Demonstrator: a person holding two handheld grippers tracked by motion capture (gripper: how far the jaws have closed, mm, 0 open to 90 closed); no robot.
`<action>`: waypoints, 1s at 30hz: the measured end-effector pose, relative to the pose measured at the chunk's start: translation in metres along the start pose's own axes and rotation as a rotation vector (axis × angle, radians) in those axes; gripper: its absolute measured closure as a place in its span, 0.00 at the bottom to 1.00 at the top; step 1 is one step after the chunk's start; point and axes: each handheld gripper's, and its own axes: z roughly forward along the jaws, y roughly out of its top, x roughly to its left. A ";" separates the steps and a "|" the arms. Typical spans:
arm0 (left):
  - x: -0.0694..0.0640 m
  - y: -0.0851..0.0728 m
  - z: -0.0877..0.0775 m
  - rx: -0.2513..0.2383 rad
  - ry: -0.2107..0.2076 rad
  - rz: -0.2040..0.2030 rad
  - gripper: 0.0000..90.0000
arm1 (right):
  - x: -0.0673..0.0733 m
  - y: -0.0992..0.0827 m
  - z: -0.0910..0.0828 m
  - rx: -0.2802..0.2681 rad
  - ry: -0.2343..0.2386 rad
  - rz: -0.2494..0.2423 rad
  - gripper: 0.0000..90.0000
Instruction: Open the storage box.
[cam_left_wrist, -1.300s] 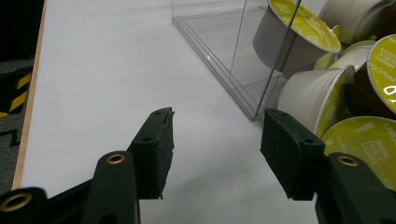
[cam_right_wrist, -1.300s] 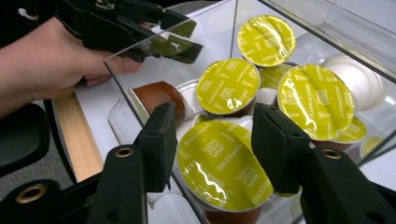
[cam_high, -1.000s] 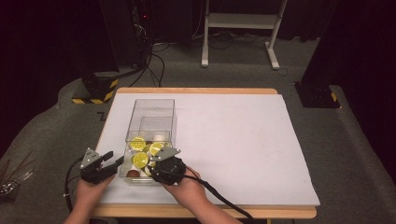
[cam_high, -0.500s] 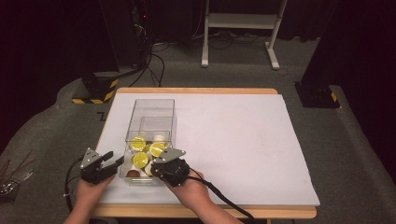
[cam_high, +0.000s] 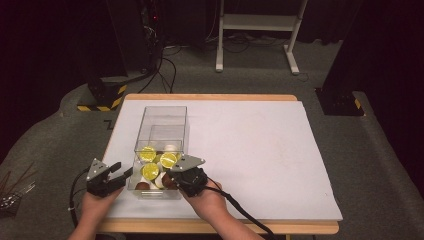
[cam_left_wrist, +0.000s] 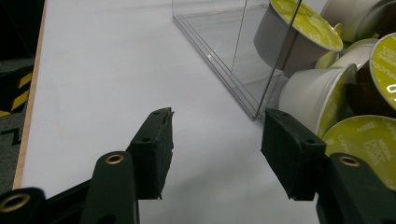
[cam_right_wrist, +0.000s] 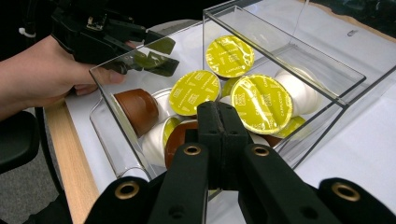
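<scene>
The yellow-green capsule lids read "CAPPUCCINO"; the clear box ran toward twelve o'clock. The right gripper had just closed on nothing; the left gripper gaped empty.

Overhead light falls evenly on the white table; the surrounding room stays dim. The clear box shows streak glare on its walls nearest the right gripper. The jaws at the bottom edge of both gripper views are soft-focused and cast faint shadows.

Your right gripper sits at the near end of the clear plastic box of yellow-lidded capsules, your left gripper just outside its wall.
</scene>
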 end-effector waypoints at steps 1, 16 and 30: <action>0.000 0.000 0.000 0.000 0.000 0.000 0.49 | -0.001 0.000 -0.001 -0.006 0.002 0.005 1.00; 0.000 0.000 0.000 0.000 0.001 0.002 0.48 | -0.010 0.000 -0.005 -0.050 -0.010 0.020 1.00; 0.000 0.000 0.000 0.001 0.003 -0.001 0.48 | -0.020 0.003 -0.008 -0.091 -0.021 0.036 1.00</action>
